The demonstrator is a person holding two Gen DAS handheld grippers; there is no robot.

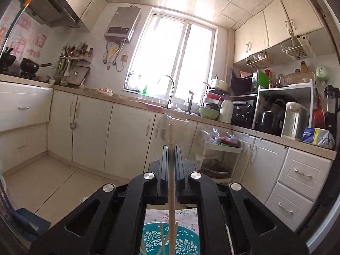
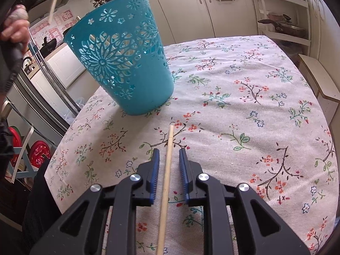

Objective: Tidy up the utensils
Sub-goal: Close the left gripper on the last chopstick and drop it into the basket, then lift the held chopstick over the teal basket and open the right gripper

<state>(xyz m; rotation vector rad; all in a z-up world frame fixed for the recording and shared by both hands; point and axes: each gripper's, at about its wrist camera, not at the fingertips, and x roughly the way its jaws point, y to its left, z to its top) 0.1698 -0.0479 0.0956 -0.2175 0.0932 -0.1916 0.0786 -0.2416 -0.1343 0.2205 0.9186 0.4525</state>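
My left gripper (image 1: 171,148) is shut on a pale wooden chopstick (image 1: 171,191), which runs straight between its jaws and sticks out past the tips. It is held high above the teal cut-out basket (image 1: 187,242), where a few chopsticks stand. In the right wrist view the same basket (image 2: 125,63) stands on the floral tablecloth (image 2: 244,106). The left-held chopstick (image 2: 55,2) shows at the top left, above a person's hand (image 2: 14,27). My right gripper (image 2: 169,152) is open, low over the cloth. A second chopstick (image 2: 166,180) lies between its blue pads (image 2: 156,170), touching neither.
The table edge falls away at the left toward a steel fridge (image 2: 48,89) and a rack of red plates (image 2: 38,153). A white shelf cart with a pan (image 2: 282,27) and a low bench (image 2: 318,80) stand at the right. Kitchen counters (image 1: 127,99) and cabinets line the far walls.
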